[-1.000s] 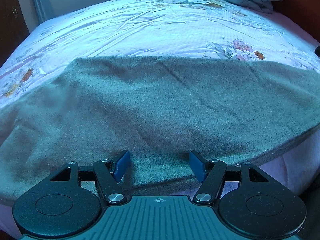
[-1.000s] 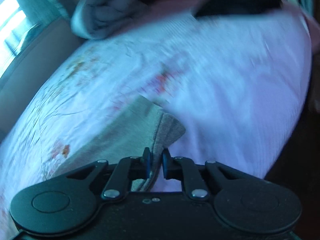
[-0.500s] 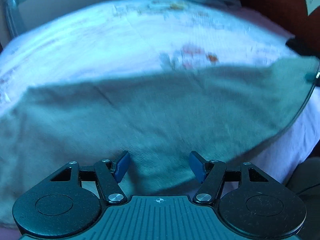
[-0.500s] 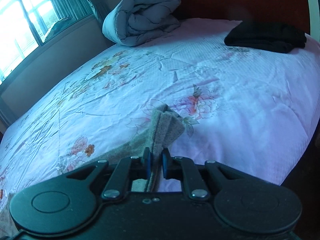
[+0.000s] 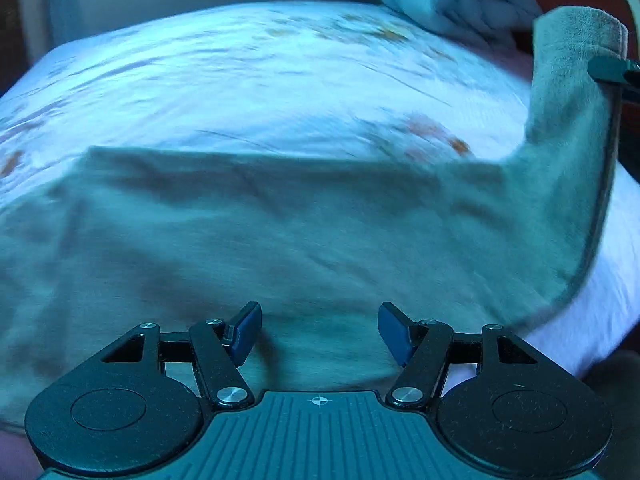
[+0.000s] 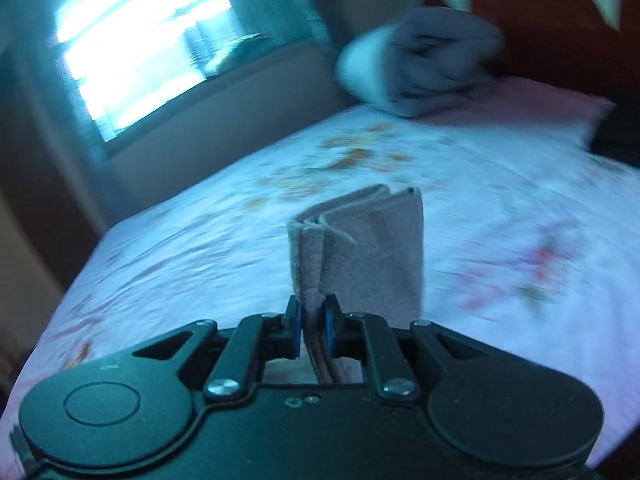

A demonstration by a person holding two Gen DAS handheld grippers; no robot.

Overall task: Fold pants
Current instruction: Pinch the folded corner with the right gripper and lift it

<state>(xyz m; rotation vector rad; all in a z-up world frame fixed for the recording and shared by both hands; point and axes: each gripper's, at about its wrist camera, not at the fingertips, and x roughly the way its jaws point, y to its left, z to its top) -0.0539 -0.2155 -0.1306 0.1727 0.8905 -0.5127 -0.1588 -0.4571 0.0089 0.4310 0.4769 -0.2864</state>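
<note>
The grey pants (image 5: pixel 280 240) lie spread across the near side of the bed. My left gripper (image 5: pixel 319 330) is open and empty, just above the pants' near edge. My right gripper (image 6: pixel 313 326) is shut on the pants' end (image 6: pixel 360 248), several layers bunched and standing up between the jaws, held well above the bed. In the left wrist view that end (image 5: pixel 572 80) rises at the far right, with the tip of the right gripper (image 5: pixel 612 70) beside it.
The bed has a pink floral sheet (image 5: pixel 260 80). A rolled grey quilt (image 6: pixel 424 64) lies at the head of the bed by the red headboard (image 6: pixel 540 20). A dark folded garment (image 6: pixel 618 136) sits at the right edge. A window (image 6: pixel 140 48) is on the left.
My right gripper has lifted the pants' end up off the bed and swung it leftward. The left gripper stayed open over the pants and shifted a little.
</note>
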